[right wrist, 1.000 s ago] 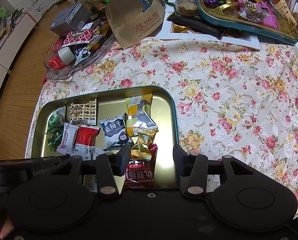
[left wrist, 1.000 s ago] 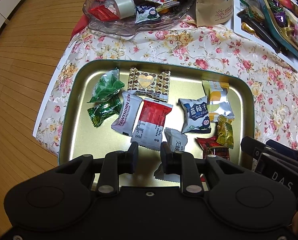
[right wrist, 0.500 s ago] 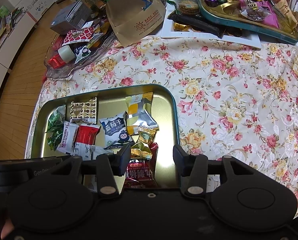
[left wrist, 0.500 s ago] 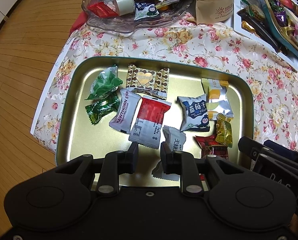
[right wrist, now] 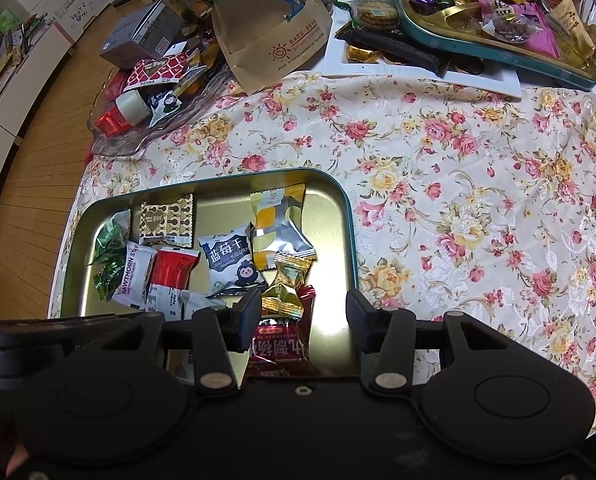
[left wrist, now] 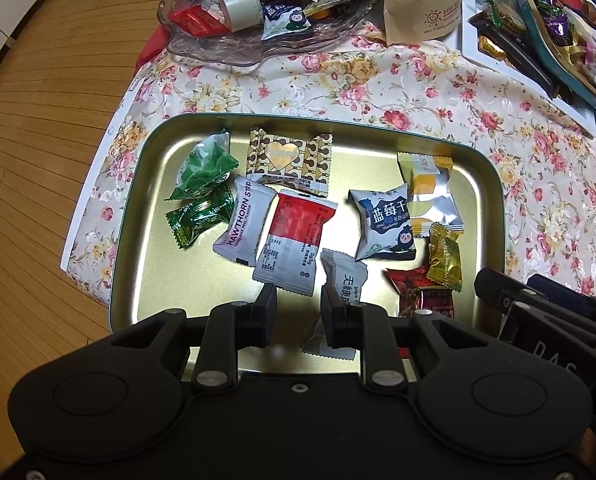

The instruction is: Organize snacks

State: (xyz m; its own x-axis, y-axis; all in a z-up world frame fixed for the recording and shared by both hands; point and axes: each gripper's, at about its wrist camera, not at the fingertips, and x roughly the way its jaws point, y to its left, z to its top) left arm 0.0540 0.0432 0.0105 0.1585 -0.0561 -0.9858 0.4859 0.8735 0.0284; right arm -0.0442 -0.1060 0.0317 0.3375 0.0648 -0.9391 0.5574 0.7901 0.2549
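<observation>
Nothing has moved; "HAWTHORN" packet (left wrist: 244, 222) lies in tray (left wrist: 130, 248)

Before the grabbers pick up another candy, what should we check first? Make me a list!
1. Left gripper empty: ok, jaws apart with nothing clamped.
2. Right gripper empty: ok, jaws stand wide over the red packet without pinching it.
3. Gold tray flat on the flowery cloth: ok.
4. White packet free to grab: cannot tell, the left gripper's finger hides part of it.
5. Gold candy clear of neighbours: not ok, it overlaps the red packet.
6. Grippers apart from each other: ok.
</observation>
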